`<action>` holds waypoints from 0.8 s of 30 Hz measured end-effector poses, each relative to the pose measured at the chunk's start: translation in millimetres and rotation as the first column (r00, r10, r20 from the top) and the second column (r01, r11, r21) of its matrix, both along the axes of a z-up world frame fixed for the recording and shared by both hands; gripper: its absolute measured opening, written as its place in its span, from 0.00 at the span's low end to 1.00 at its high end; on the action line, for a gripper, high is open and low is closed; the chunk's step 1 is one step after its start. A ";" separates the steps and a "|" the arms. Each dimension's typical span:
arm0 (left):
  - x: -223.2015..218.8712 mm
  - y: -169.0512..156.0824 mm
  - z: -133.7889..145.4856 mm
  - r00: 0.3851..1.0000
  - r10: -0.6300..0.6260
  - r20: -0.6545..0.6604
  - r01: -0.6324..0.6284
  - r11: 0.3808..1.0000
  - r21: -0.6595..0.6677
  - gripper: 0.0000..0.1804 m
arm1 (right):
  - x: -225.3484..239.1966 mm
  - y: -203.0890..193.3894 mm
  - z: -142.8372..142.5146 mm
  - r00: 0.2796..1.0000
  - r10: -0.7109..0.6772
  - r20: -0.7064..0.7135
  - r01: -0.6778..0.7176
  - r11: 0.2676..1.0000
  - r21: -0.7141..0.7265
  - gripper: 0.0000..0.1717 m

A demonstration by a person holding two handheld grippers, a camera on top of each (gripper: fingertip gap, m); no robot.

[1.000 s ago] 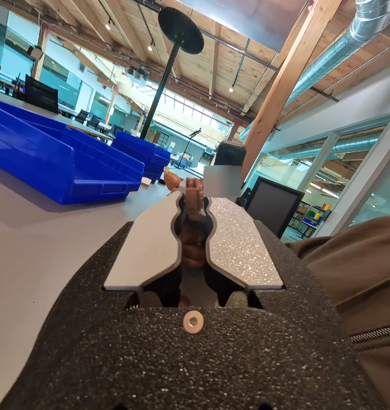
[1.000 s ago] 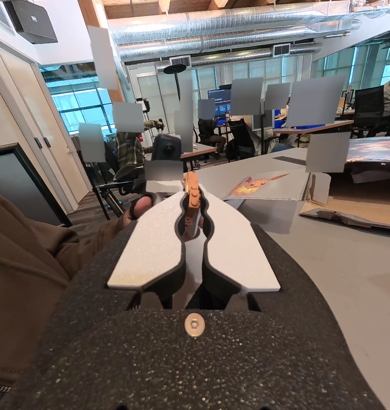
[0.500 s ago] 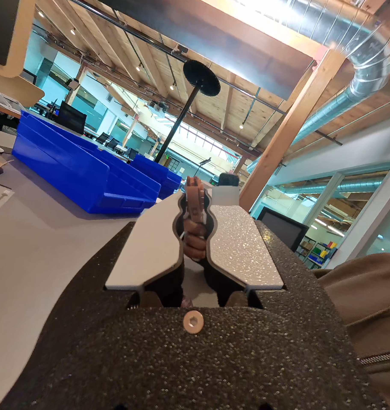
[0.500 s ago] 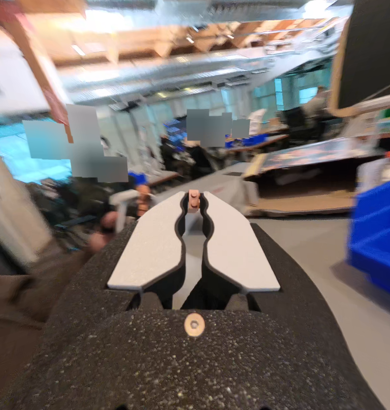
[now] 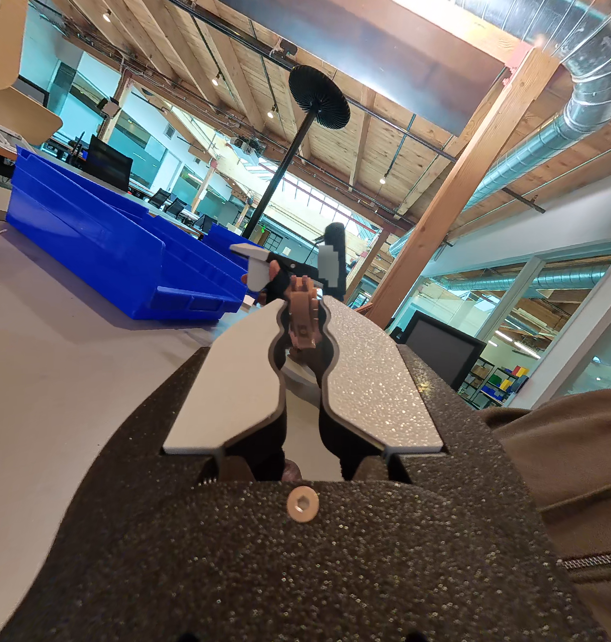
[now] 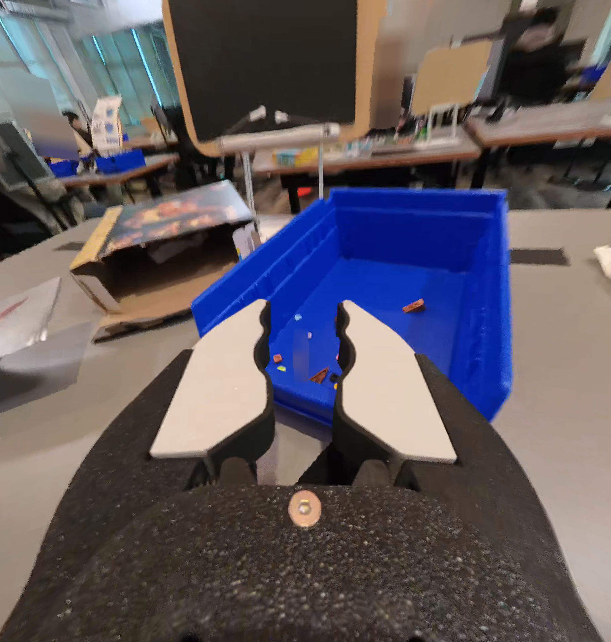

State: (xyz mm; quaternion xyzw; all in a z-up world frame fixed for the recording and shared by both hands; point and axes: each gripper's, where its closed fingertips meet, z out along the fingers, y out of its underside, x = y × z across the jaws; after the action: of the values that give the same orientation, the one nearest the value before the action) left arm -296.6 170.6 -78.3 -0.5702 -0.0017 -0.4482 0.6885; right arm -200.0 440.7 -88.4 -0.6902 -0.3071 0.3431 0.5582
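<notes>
My left gripper (image 5: 302, 305) is shut on a brown toy-brick assembly (image 5: 301, 321) and holds it upright above the grey table (image 5: 53, 364). Both pads press on its sides. My right gripper (image 6: 304, 307) is open with nothing between its pads, and it hovers over the near end of a blue bin (image 6: 485, 312). Small loose bricks lie on the bin floor: a brown one (image 6: 413, 306), a brown wedge (image 6: 319, 375) and a small reddish one (image 6: 277, 357). In the left wrist view the right gripper (image 5: 259, 267) shows farther off, in a hand beside the blue bin (image 5: 88, 243).
An open cardboard box (image 6: 151, 250) lies left of the bin. A second blue bin (image 5: 224, 239) stands behind the first. A dark screen (image 5: 439, 347) stands at the right. A brown sleeve (image 5: 558, 469) is close on the right. A silvery bag (image 6: 15, 319) lies at the left. One gripper's finger ends stand about 30 cm off the other's.
My right gripper swung over to the blue bin and opened; the small brown piece it held is no longer between its pads. My left gripper stayed shut on the brown assembly.
</notes>
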 end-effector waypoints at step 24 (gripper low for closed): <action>15.9 6.6 -1.7 0.994 -0.074 0.085 0.076 0.997 -0.011 0.09 | -83.1 -276.4 -14.7 0.818 0.487 0.305 -0.552 0.518 0.653 0.10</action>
State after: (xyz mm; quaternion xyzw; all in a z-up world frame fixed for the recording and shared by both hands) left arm -280.6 177.2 -80.0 -0.5554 -0.0124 -0.4973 0.6664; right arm -283.1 164.4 -103.0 -0.3058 -0.6302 0.3166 0.6396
